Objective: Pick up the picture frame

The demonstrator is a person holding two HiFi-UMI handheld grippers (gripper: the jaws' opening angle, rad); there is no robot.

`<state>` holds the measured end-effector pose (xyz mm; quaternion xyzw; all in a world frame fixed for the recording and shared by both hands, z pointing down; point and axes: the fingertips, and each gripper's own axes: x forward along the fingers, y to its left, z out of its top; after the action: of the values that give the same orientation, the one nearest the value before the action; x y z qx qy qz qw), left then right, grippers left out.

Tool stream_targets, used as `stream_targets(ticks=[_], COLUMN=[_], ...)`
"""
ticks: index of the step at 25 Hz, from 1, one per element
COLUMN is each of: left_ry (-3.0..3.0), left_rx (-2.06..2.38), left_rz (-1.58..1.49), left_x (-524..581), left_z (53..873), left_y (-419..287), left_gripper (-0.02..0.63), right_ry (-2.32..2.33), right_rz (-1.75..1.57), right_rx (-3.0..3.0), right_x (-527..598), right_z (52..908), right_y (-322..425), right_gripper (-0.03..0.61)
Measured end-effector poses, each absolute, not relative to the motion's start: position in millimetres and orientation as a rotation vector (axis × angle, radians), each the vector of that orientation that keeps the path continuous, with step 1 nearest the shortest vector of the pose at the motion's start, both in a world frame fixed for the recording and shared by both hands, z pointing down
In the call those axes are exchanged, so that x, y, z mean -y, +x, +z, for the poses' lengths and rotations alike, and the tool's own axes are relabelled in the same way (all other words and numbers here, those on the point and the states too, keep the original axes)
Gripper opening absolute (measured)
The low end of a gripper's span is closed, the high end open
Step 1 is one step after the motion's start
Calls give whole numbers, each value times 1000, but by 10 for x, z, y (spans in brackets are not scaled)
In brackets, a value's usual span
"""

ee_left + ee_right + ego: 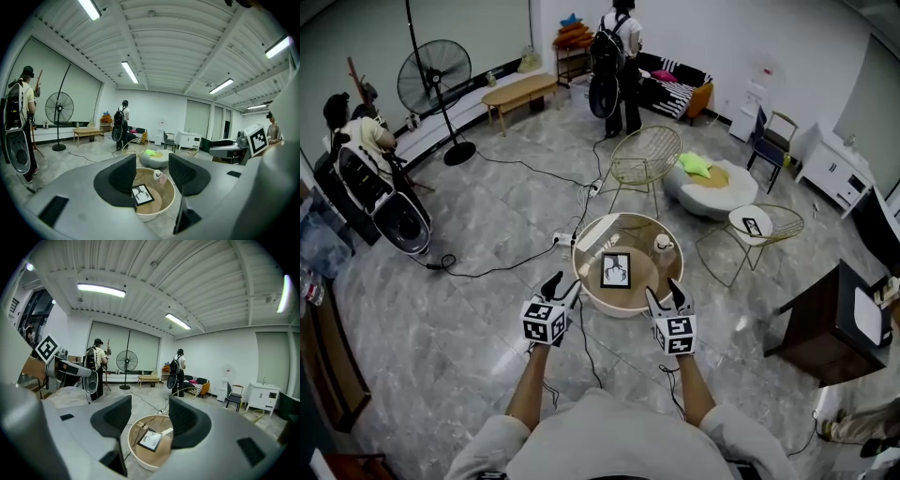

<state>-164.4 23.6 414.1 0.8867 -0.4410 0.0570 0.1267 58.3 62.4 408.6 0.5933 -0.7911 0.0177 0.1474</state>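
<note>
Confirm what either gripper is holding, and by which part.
Nothing is held. The left gripper and right gripper are both open and empty; the black rectangular picture frame lies untouched on the round beige table.

The frame (pixel 616 270) is black round a white picture with a black drawing, the table (pixel 592 298) is light brown with a cream rim, the floor (pixel 469 319) is grey with pale streaks, and the cushion (pixel 695 164) is bright green.

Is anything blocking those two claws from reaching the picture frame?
Nothing visible does. The left gripper and right gripper, fingers apart, hover short of the round table; the picture frame lies flat inside its raised rim, the cup beyond it.
</note>
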Motion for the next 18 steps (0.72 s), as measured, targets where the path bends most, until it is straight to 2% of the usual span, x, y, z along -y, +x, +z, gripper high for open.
stream_targets(ticks=[18], left_ry=[2605], left_rx=[1222], left_rz=[167], left_x=[214], left_z=[4257], left_y=[-1811], left_gripper=[212], right_ry=[1729], right_rz=[62], right_rx=[2230], right_x=[-288], right_z=[4251], right_y=[301], right_gripper=[236])
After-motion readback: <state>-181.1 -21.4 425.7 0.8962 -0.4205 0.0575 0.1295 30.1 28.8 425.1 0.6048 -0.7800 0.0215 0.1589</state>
